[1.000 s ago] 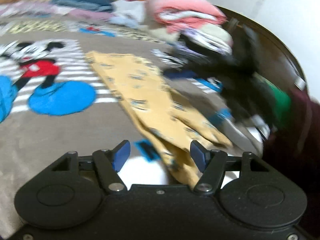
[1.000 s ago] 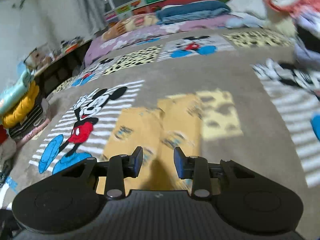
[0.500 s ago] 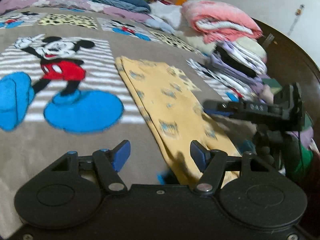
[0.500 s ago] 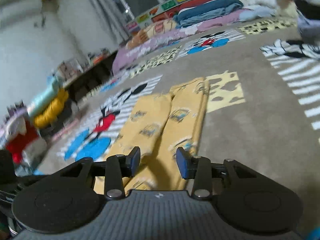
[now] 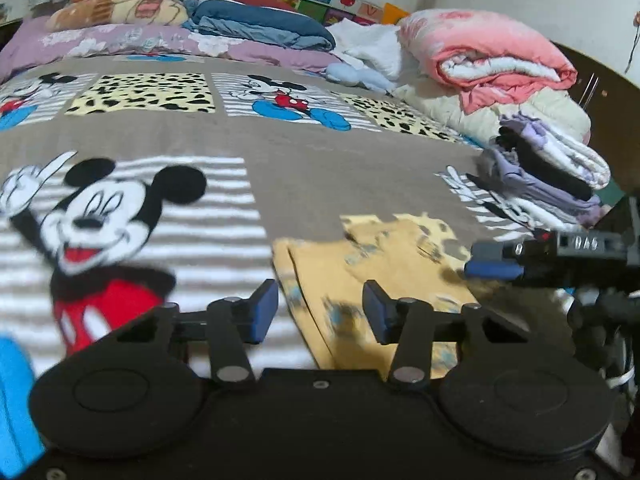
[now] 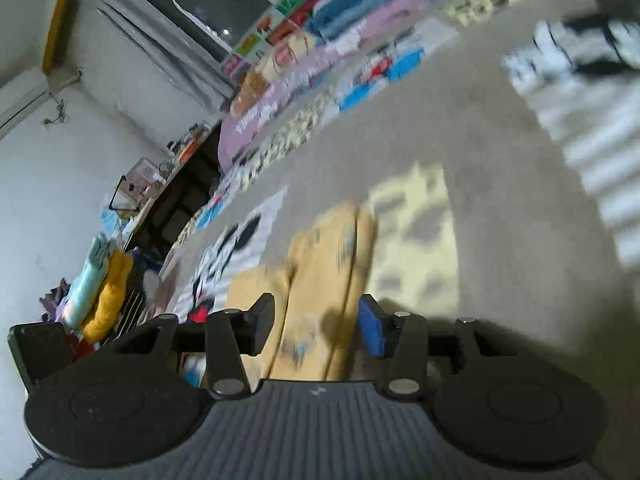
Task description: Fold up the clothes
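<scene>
Yellow patterned trousers (image 5: 360, 276) lie folded lengthwise on the brown cartoon-mouse blanket (image 5: 320, 160). My left gripper (image 5: 320, 312) hovers open just above their near end, its blue pads empty. The right gripper (image 5: 492, 264) shows at the right edge of the left wrist view, low over the trousers. In the right wrist view the trousers (image 6: 320, 264) run away from my right gripper (image 6: 316, 324), which is open with nothing held, tilted and close over the cloth.
A stack of folded clothes (image 5: 548, 172) sits at the blanket's right edge, with a pink rolled quilt (image 5: 492, 60) behind it. Pillows and bedding (image 5: 256, 24) line the far side. A shelf with clutter (image 6: 104, 280) stands left of the bed.
Both grippers have moved in low toward the near end of the trousers. The right gripper has tilted and opened wider. The left view has swung toward the far side of the bed.
</scene>
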